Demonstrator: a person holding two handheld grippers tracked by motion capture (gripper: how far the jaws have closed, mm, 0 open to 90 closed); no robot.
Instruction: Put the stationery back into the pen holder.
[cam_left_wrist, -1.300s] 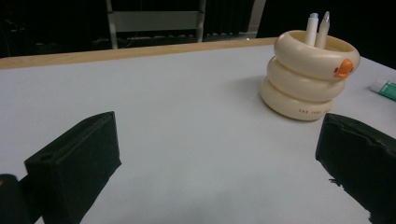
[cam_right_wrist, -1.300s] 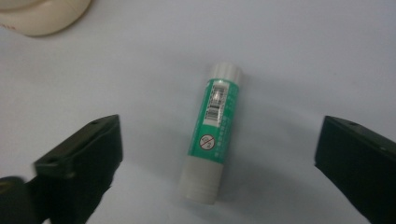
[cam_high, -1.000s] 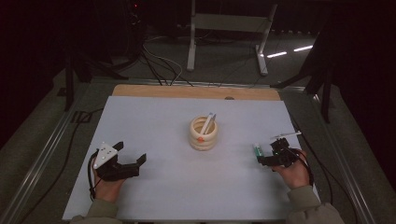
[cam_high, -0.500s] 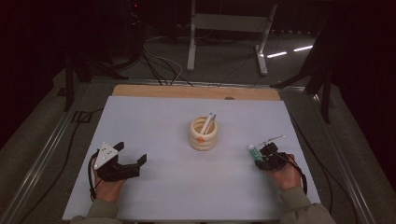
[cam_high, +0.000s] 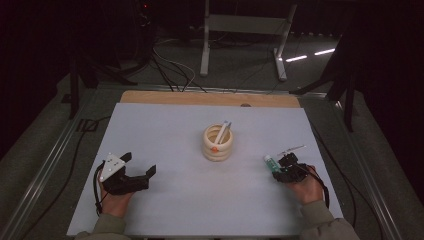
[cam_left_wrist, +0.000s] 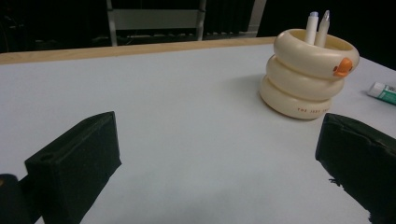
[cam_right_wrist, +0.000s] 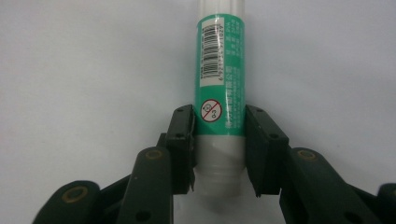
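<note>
right hand-held gripper (cam_right_wrist: 219, 154) clenched on a green glue stick (cam_right_wrist: 219, 93) lying on the counter (cam_high: 165, 125) — gripped near its end, it could pivot or slip when lifted; left hand-held gripper (cam_high: 137, 170) rests released.

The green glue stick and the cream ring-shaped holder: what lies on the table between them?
Nothing. In the high view, bare table separates the green glue stick from the cream ring-shaped holder.
</note>
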